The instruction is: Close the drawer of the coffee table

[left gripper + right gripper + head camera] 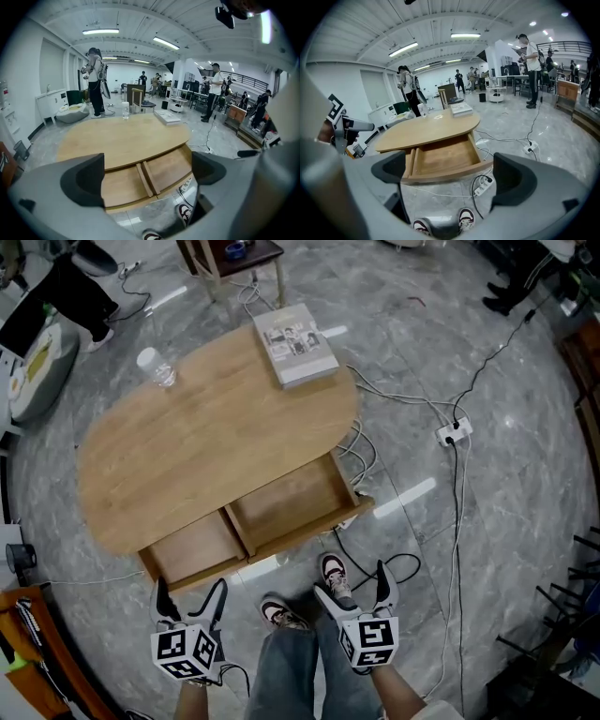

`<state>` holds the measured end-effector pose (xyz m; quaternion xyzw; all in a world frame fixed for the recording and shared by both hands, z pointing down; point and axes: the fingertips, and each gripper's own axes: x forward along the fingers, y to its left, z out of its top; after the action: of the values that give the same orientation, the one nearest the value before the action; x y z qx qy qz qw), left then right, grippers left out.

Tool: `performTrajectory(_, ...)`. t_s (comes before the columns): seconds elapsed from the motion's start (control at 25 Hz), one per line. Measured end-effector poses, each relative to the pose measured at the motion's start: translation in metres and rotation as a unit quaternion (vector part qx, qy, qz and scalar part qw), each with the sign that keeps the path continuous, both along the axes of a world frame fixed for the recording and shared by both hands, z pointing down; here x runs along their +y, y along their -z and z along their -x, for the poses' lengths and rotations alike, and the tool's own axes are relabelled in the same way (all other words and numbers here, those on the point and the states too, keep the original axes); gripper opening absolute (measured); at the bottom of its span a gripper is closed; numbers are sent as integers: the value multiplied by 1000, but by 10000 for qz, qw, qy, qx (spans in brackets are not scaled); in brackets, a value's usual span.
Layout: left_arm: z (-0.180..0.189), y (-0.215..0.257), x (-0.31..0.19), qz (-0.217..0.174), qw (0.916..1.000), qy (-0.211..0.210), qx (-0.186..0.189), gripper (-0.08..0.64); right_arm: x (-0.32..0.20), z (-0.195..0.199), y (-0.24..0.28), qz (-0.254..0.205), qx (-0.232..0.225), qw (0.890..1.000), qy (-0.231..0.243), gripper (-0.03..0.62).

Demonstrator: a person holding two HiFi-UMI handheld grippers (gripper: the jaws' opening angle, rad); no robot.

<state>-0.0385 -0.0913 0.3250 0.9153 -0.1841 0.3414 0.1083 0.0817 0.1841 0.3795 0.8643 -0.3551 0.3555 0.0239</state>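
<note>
**Wooden drawer stands pulled out, both sets of jaws wide and empty**

Pale oak makes up the oval coffee table (187,437) on the grey marbled floor (506,502). Its long shallow wooden drawer (291,502) is drawn out from the table's near long side, towards the person's feet. The drawer's long axis runs with the table's, from lower left to upper right in the head view, and its front board faces the person. A wooden divider splits it into two bare compartments. The back of the drawer is hidden under the table top.

The left gripper (192,589) hangs short of the drawer's left end, its jaws spread wide with nothing between them but the drawer and floor beyond (147,173). The right gripper (354,589) is held off the right end, its jaws just as far apart and touching nothing (450,171).

At the table's far end lies a grey-covered book (295,341), and a clear plastic bottle (157,367) lies well apart from it at the far edge. Whether the bottle holds anything is hard to tell.
</note>
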Motion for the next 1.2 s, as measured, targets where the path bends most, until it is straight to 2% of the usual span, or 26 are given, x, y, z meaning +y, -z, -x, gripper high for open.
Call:
performTrajectory(0.28,-10,-1,-1,-9,9991,-416,-92,575,5,15,-8,-52,-31,9992,-399,588)
performTrajectory(0.52,-15,-24,-11,-181,9976,-642,-203,575,-6,22,-51,-133,-14,9989,-442,588)
performTrajectory(0.92,-22,-79,-13,-15,9980,-553,-316,575,-46,27,-148,-91,-66,9997,227,588)
performTrajectory(1.2,-14,-120,-15,110,9969,-500,-599,575,-60,24,-202,-42,-19,9979,645,588)
